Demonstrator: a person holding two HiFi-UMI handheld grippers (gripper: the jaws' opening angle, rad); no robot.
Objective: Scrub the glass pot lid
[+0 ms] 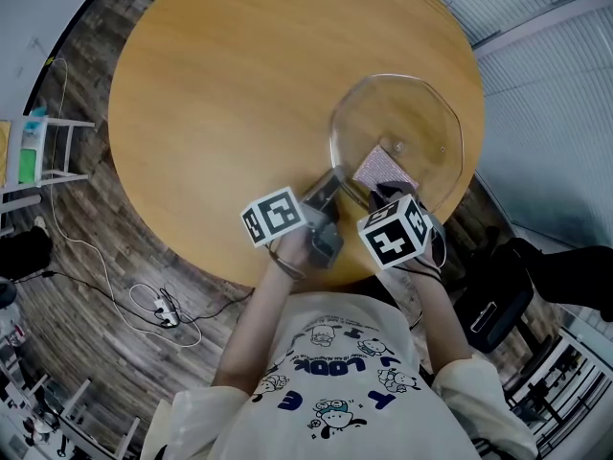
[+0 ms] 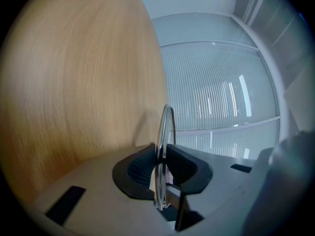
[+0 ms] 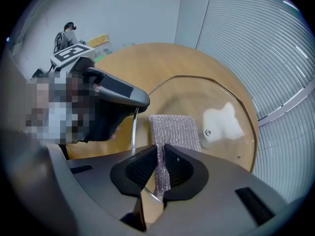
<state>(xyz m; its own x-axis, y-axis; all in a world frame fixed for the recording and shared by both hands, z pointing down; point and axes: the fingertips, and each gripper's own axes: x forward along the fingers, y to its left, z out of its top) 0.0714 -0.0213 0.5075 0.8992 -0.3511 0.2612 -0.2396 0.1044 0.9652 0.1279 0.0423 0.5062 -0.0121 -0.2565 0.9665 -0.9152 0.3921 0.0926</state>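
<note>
Clear round glass pot lid [image 1: 412,127] over near-right of round wooden table [image 1: 220,84], rim pinched by left gripper [image 2: 161,167]. Right gripper [image 3: 160,170] clamps silver mesh scrub pad [image 3: 174,129] on glass. Risk: scrub pressure likely levers slick rim from pinch; lid skids off edge.

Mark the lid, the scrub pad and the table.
lid [image 1: 402,113], head view, bare glass near the far rim.
scrub pad [image 3: 174,129], right gripper view, middle of its mesh face.
table [image 1: 239,84], head view, bare wood left of the lid.
</note>
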